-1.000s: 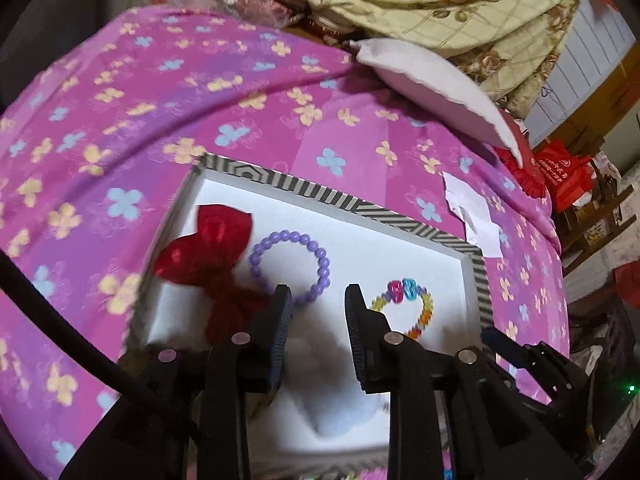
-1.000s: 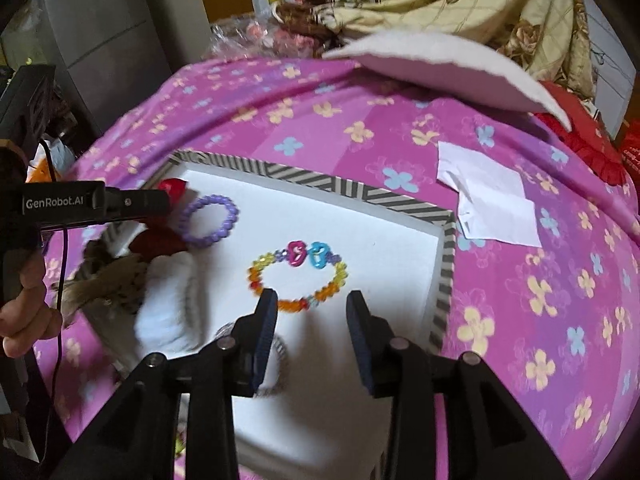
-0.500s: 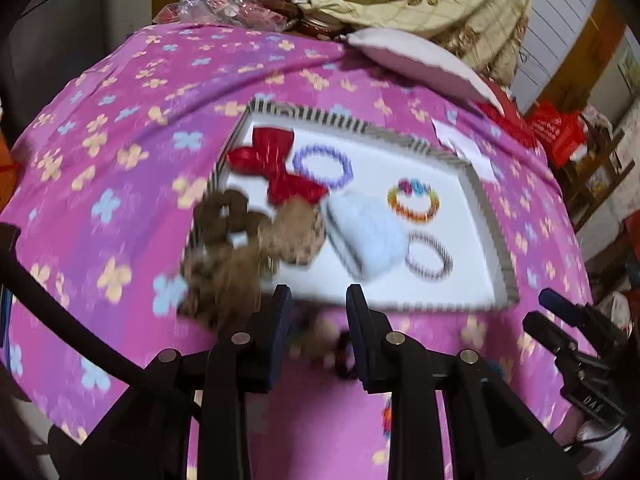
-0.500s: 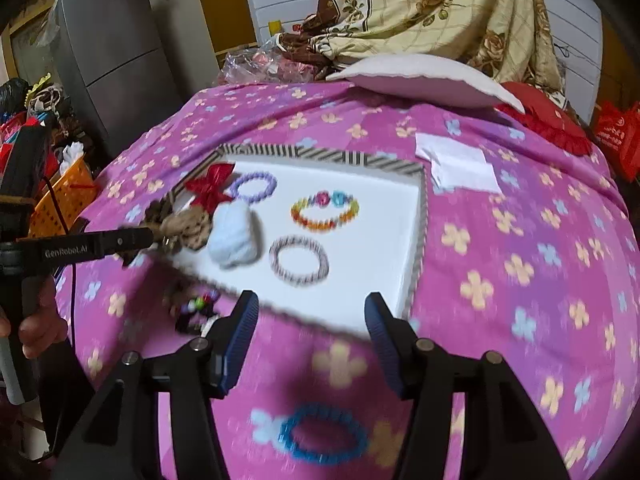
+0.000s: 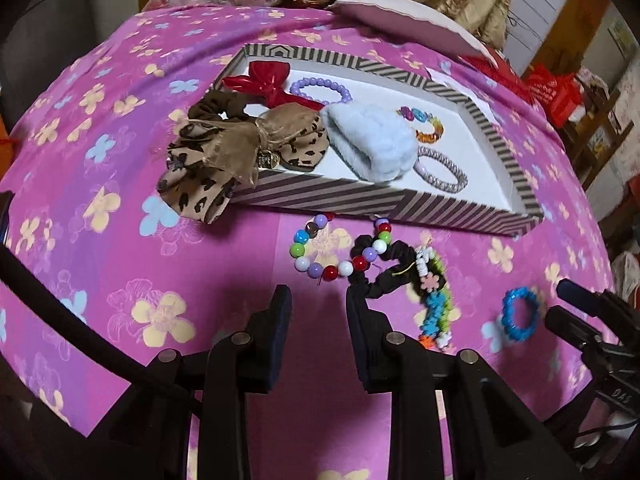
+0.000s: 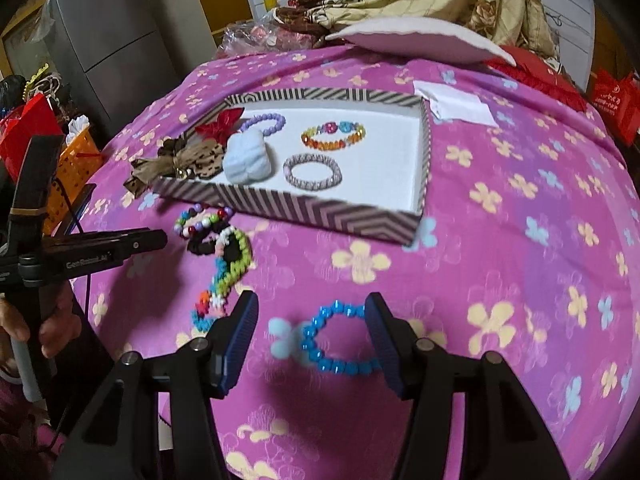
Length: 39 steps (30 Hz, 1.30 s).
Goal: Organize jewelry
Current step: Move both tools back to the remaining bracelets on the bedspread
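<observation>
On the pink flowered bedspread (image 6: 520,220), your right gripper (image 6: 310,330) spread wide around the blue beaded bracelet (image 6: 336,340), your left gripper (image 5: 316,312) open near the black scrunchie (image 5: 384,268), striped-rim white tray (image 6: 304,208) beyond.

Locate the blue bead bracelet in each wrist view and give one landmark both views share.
Left wrist view: the blue bead bracelet lies at the far right on the pink cloth, outside the striped box.
Right wrist view: it lies low in the middle, between the open fingers of the right gripper.
Shared landmark: the striped box, farther from the camera than the bracelet in both views.
</observation>
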Each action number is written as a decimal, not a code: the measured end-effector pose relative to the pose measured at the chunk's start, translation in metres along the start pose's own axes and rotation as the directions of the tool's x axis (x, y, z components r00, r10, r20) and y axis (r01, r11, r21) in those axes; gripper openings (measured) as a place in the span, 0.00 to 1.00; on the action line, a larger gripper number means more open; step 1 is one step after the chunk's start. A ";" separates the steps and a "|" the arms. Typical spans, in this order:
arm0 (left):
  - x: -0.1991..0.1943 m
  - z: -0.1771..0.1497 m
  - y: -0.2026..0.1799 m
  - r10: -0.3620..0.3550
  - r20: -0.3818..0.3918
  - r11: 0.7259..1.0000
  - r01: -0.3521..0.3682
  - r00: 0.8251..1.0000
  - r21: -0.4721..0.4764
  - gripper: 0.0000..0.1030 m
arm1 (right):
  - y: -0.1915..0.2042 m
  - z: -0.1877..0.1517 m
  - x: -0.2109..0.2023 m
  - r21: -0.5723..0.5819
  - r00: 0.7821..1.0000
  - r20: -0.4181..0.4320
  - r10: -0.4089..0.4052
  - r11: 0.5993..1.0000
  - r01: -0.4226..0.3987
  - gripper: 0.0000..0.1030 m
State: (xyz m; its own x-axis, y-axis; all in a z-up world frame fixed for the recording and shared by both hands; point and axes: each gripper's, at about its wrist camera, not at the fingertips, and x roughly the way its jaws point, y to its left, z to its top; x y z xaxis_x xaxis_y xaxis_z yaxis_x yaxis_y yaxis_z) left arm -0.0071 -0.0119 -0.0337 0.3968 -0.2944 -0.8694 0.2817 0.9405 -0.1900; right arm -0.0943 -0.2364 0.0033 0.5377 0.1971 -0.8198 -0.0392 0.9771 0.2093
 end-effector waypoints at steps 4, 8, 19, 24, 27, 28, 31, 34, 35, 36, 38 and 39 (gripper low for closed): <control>0.007 0.004 -0.003 -0.021 -0.007 0.997 0.022 1.000 0.073 0.49 | -0.003 -0.004 -0.004 0.007 1.000 -0.001 -0.002 1.000 0.002 0.56; 0.014 0.008 -0.004 -0.032 -0.019 0.984 0.035 0.999 0.173 0.50 | -0.009 -0.005 -0.008 0.025 1.000 0.000 -0.006 1.000 0.006 0.57; 0.026 0.014 -0.015 -0.075 -0.074 0.907 0.098 0.994 0.409 0.57 | -0.036 -0.007 -0.008 0.086 0.999 -0.026 -0.019 0.996 0.021 0.57; 0.028 0.020 -0.020 -0.075 -0.078 0.874 0.103 0.994 0.475 0.57 | -0.046 -0.008 -0.007 0.106 0.999 -0.036 -0.034 0.994 0.037 0.57; 0.023 0.023 -0.022 -0.095 -0.068 0.867 0.116 0.993 0.485 0.57 | -0.052 -0.007 -0.006 0.120 0.999 -0.039 -0.035 0.992 0.040 0.57; 0.020 0.024 -0.023 -0.112 -0.066 0.860 0.130 0.992 0.493 0.57 | -0.053 -0.007 -0.005 0.123 0.999 -0.041 -0.033 0.992 0.037 0.57; 0.018 0.024 -0.028 -0.104 -0.059 0.827 0.119 0.993 0.549 0.57 | -0.055 -0.007 -0.002 0.127 0.998 -0.049 -0.028 0.991 0.035 0.57; 0.023 0.021 -0.034 -0.096 -0.106 0.787 0.141 0.990 0.601 0.58 | -0.056 -0.007 0.001 0.136 0.998 -0.055 -0.025 0.990 0.032 0.57; 0.025 0.019 -0.036 -0.086 -0.120 0.767 0.143 0.989 0.626 0.58 | -0.056 -0.007 0.001 0.137 0.998 -0.056 -0.023 0.990 0.030 0.57; 0.025 0.018 -0.036 -0.084 -0.124 0.757 0.144 0.989 0.637 0.58 | -0.056 -0.008 0.002 0.137 0.998 -0.057 -0.020 0.990 0.028 0.57; 0.025 0.017 -0.038 -0.087 -0.142 0.736 0.159 0.986 0.658 0.58 | -0.057 -0.007 0.003 0.138 0.998 -0.061 -0.021 0.990 0.029 0.57; 0.026 0.017 -0.037 -0.089 -0.154 0.728 0.170 0.984 0.664 0.58 | -0.058 -0.007 0.004 0.139 0.998 -0.063 -0.022 0.990 0.031 0.57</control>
State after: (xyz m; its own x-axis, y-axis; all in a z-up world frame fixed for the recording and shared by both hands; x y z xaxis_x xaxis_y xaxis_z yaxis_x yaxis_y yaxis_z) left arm 0.0070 -0.0574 -0.0413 0.2310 -0.3476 -0.9087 0.8524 0.5226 0.0168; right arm -0.0956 -0.2915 -0.0160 0.4839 0.1799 -0.8564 0.0948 0.9621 0.2557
